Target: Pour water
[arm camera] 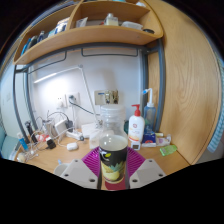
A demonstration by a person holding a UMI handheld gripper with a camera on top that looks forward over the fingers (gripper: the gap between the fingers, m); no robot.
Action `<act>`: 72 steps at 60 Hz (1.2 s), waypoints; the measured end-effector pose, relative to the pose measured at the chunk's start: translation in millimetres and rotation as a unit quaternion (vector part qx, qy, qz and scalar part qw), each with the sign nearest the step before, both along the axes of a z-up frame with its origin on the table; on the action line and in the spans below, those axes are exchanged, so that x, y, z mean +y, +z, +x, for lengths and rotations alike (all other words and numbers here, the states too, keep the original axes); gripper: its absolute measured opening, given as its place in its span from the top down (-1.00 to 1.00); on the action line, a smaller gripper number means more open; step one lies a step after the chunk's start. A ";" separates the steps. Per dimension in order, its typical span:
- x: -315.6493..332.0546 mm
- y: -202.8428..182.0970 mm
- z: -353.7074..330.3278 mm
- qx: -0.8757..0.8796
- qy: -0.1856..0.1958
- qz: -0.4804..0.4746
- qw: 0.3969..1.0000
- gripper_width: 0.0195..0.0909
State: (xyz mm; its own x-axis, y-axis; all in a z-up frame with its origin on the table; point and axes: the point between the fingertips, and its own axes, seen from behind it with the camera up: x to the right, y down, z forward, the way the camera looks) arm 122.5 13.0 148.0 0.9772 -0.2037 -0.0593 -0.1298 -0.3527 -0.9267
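A clear bottle (113, 150) with a dark and yellow label stands upright between the fingers of my gripper (113, 163). The magenta pads (93, 160) press against both sides of its labelled body, so the gripper is shut on it. The bottle's upper part is transparent and rises toward the wall behind. Its base is hidden below the fingers. No cup or receiving vessel is clearly visible near the bottle.
A wooden desk (70, 152) stretches ahead with clutter at the left (50, 130). White pump and spray bottles (137, 124) stand to the right beside a wooden cabinet side (185, 80). A shelf (90, 35) runs overhead. A wall socket (71, 100) is behind.
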 end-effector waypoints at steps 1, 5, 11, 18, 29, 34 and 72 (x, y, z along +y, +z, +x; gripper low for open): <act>1.3 -4.3 1.3 0.000 0.001 -0.001 1.000 0.67; 4.5 -21.4 8.6 -0.004 -0.001 -0.006 1.000 0.67; 10.0 -44.1 15.5 -0.020 -0.002 -0.009 1.000 0.66; 16.0 -63.5 14.2 -0.019 0.004 -0.007 1.000 0.64; 11.4 -78.9 7.0 -0.004 0.004 0.000 1.000 0.56; 8.8 -78.8 5.3 -0.015 0.009 0.003 1.000 0.48; -116.1 -94.5 1.0 -0.038 0.045 -0.175 0.983 -0.22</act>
